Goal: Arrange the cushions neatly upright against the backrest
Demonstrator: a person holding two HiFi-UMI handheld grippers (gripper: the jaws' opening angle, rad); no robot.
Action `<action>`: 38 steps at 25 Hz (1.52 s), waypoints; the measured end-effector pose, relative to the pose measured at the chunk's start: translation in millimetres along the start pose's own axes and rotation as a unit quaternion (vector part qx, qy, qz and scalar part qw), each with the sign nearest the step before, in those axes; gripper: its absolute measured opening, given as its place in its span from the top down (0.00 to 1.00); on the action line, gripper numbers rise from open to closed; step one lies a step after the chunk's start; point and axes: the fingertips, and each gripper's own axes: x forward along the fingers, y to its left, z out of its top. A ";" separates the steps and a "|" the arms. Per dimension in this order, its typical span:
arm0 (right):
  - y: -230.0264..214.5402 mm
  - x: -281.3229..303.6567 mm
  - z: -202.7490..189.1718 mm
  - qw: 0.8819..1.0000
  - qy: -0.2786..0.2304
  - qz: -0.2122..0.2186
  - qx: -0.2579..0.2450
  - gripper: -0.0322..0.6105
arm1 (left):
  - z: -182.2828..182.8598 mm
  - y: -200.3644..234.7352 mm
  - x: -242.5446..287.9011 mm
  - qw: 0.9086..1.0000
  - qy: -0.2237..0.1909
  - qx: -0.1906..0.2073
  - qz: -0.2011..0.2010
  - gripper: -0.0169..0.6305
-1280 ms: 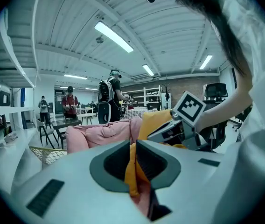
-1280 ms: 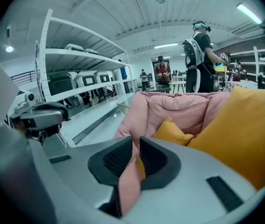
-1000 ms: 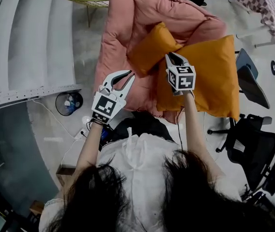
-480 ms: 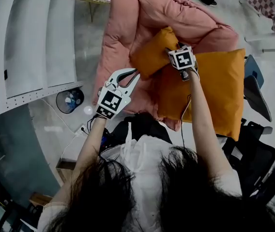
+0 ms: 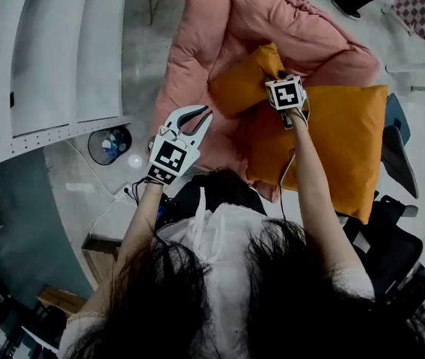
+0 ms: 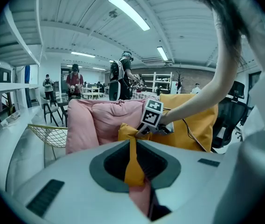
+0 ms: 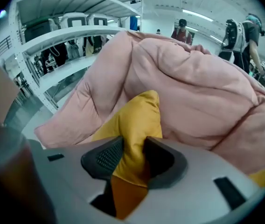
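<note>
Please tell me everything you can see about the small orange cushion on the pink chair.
The small orange cushion is plump, of smooth soft fabric, roughly square with pointed corners. It lies tilted on the pink chair, resting against its padded back, and the large orange cushion lies right beside it. The right gripper pinches one bunched corner; its jaws have just been closing on the fabric.

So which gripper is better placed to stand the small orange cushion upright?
Right: the right gripper has just been closing its jaws on a corner of the small orange cushion; the left gripper is shut, clear of it.
</note>
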 end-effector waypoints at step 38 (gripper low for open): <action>372.7 -60.8 -32.5 0.805 -0.010 0.240 -0.543 0.91 | -103.2 -21.2 -258.9 0.959 -0.073 -0.127 0.242 0.91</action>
